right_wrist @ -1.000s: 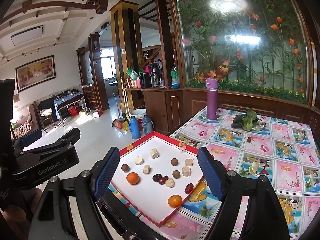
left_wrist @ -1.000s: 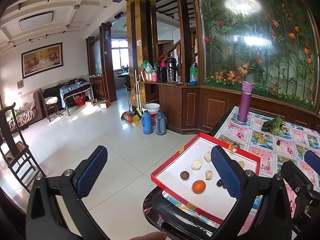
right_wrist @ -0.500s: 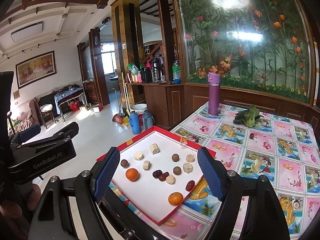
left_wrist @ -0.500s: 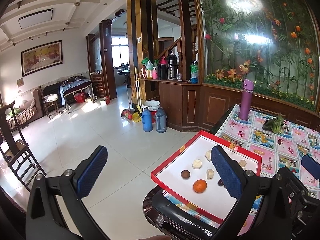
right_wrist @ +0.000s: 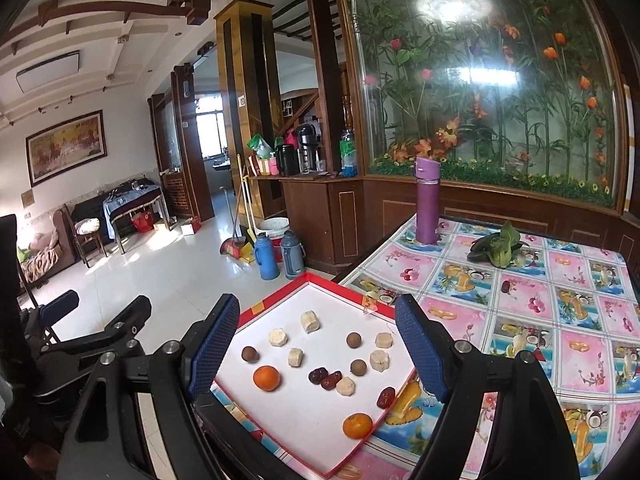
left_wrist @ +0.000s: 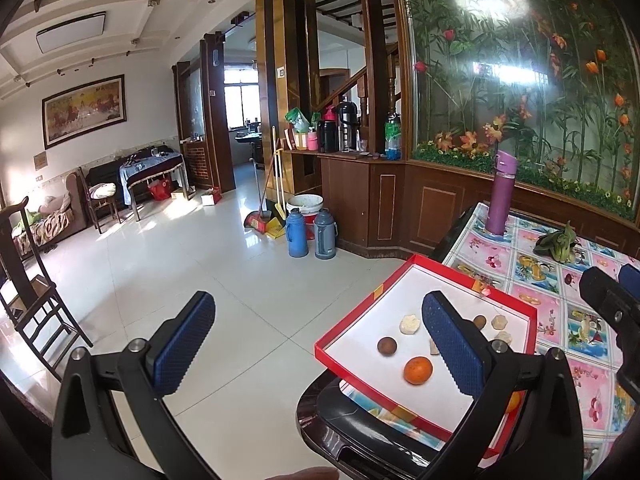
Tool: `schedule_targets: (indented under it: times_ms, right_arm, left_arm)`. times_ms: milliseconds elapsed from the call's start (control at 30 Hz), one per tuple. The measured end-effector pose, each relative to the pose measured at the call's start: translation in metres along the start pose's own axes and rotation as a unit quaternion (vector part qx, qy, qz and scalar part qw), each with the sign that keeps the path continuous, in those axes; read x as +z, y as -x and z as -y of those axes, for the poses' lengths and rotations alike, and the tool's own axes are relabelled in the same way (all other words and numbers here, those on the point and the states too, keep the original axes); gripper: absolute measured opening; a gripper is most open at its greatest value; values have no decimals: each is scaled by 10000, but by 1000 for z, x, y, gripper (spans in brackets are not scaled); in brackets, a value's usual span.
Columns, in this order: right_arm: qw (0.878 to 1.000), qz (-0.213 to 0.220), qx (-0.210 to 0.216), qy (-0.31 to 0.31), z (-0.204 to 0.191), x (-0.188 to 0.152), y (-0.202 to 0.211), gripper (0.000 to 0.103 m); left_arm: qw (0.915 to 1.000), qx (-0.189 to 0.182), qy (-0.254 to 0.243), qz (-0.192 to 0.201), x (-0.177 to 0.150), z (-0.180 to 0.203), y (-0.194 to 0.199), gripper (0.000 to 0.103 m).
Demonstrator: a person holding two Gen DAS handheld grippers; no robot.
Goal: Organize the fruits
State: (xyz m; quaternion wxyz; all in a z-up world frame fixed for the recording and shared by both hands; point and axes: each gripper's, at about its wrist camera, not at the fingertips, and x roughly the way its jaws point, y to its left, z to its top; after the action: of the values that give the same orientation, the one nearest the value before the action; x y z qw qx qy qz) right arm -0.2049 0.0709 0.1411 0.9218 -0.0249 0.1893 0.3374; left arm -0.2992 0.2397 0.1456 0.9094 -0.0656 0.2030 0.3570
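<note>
Both my grippers, left and right, hang wide open and empty above the near end of the red-rimmed tray holding two oranges, dates, longans and banana pieces; I can read no writing.

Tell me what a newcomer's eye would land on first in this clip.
The red-rimmed tray at the table's near corner, strewn with two oranges, brown round fruits, red dates and pale banana pieces. Behind it, a purple bottle stands before the glass panel of painted flowers. Both grippers hover with jaws open, holding nothing.
</note>
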Motion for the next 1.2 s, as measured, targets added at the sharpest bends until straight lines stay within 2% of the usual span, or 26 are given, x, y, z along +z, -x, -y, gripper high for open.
schedule_targets:
  times_ms: [133,567,1200]
  right_arm:
    - [9997,-233,-4,123,-8,-6,-14,80]
    - [9983,-482,-100,300,-24,-9,-42,80]
    - [9969,-721,-60,320,-34,-17,-60,80]
  left_arm:
    - [9999,-65,-33,-116,0,-6,-13,103]
    - [9991,-215,-60,-369,6,-17,-46,103]
    - [9984,-185,0,-533,5,-27,-62,103]
